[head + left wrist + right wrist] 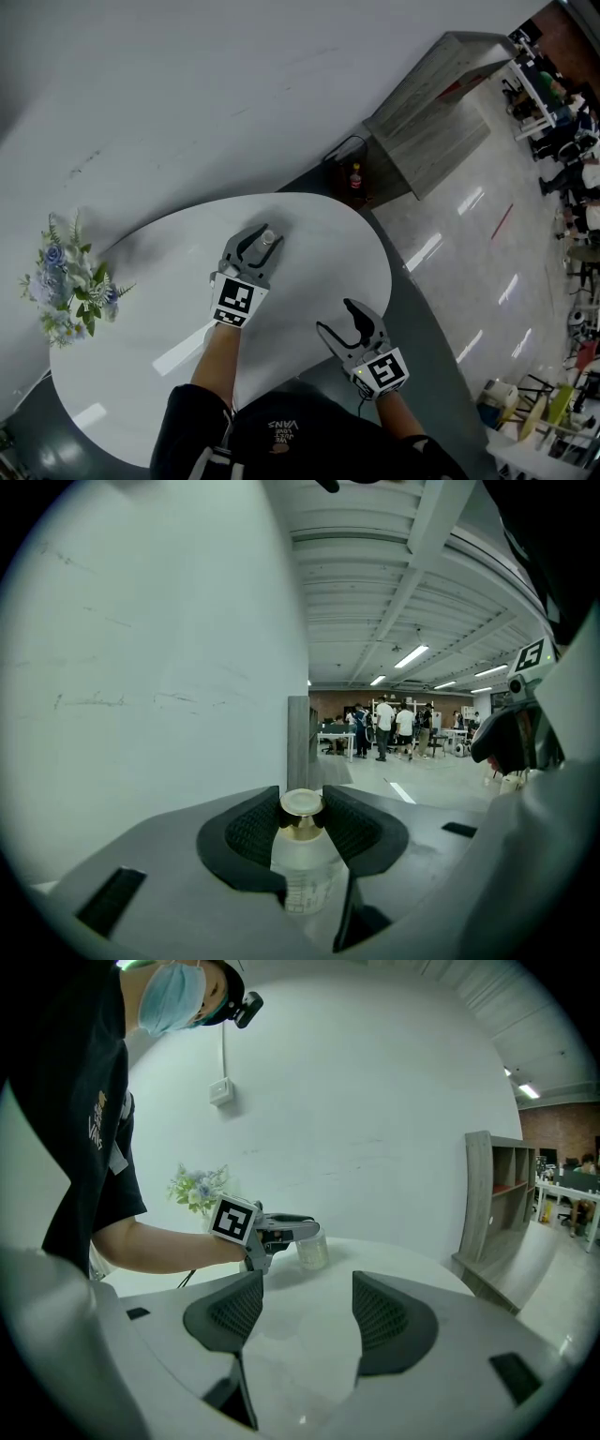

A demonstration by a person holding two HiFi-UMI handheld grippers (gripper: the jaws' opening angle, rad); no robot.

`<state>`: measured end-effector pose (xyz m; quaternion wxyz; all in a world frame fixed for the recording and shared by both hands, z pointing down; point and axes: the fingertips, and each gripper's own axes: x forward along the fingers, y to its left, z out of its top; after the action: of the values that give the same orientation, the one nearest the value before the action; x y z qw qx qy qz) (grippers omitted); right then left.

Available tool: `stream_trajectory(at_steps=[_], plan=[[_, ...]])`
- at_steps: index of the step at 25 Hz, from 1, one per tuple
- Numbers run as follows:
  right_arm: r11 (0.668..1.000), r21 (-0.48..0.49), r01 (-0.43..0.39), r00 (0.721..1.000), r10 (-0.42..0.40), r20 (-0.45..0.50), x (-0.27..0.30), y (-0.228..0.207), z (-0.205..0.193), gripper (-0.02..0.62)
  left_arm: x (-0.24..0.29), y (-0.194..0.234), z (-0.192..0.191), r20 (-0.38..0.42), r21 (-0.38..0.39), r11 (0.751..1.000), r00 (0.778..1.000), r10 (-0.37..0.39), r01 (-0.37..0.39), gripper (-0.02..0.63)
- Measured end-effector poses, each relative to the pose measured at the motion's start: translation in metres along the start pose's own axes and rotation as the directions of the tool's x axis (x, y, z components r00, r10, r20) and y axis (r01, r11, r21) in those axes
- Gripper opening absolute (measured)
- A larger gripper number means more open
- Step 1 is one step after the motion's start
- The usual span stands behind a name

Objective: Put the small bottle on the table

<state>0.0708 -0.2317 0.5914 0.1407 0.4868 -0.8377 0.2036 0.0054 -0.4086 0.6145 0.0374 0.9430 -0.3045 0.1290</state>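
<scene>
Left gripper (264, 241) clamped on small bottle (269, 238), pads pressing neck just below cap. Bottle upright, over far-middle part of white round table (141, 366). Bottle base at or just above table top, contact unclear. Right gripper (336, 316) jaws apart, nothing between them, hovering at table's near edge, well apart from bottle. Flower bunch (70, 281) at table's left edge, well apart from both grippers.
</scene>
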Motion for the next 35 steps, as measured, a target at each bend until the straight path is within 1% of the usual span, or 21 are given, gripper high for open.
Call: stream_trajectory(at_steps=[3, 8, 10, 13, 16, 24, 28, 31, 35], plan=[[1.0, -0.005, -0.002, 1.0, 0.002, -0.001, -0.002, 0.0, 0.002, 0.267, 0.001, -0.001, 0.0, -0.001, 0.009, 1.0, 1.0, 0.0, 0.0, 0.16], [1.0, -0.008, -0.009, 1.0, 0.01, 0.011, -0.007, 0.001, 0.005, 0.267, 0.001, -0.005, 0.001, 0.01, 0.001, 1.0, 1.0, -0.008, 0.008, 0.161], [1.0, -0.01, -0.012, 1.0, 0.012, 0.021, -0.011, 0.0, 0.006, 0.267, -0.001, -0.01, 0.003, 0.005, -0.004, 1.0, 1.0, -0.008, 0.008, 0.22], [1.0, -0.016, -0.017, 0.999, 0.018, 0.032, -0.017, 0.001, 0.01, 0.267, -0.008, -0.015, 0.01, 0.017, 0.006, 1.0, 1.0, 0.02, -0.02, 0.243], [1.0, -0.022, -0.02, 0.999, 0.021, 0.049, -0.024, 0.003, 0.012, 0.267, -0.019, -0.02, 0.021, 0.041, 0.017, 0.999, 0.998, 0.039, -0.039, 0.249], [0.999, -0.04, -0.037, 0.993, 0.041, 0.113, -0.053, 0.014, 0.019, 0.267, -0.063, -0.054, 0.056, 0.069, 0.089, 0.995, 0.997, 0.043, -0.049, 0.25], [0.998, -0.049, -0.05, 0.988, 0.056, 0.141, -0.069, 0.024, 0.022, 0.267, -0.09, -0.074, 0.067, 0.07, 0.111, 0.991, 0.995, 0.065, -0.072, 0.25], [0.996, -0.071, -0.056, 0.984, 0.067, 0.165, -0.079, 0.032, 0.023, 0.267, -0.112, -0.091, 0.073, 0.076, 0.142, 0.985, 0.993, 0.089, -0.099, 0.249], [0.994, -0.084, -0.07, 0.977, 0.086, 0.197, -0.094, 0.043, 0.024, 0.267, -0.139, -0.112, 0.074, 0.063, 0.129, 0.984, 0.992, 0.114, -0.121, 0.239]])
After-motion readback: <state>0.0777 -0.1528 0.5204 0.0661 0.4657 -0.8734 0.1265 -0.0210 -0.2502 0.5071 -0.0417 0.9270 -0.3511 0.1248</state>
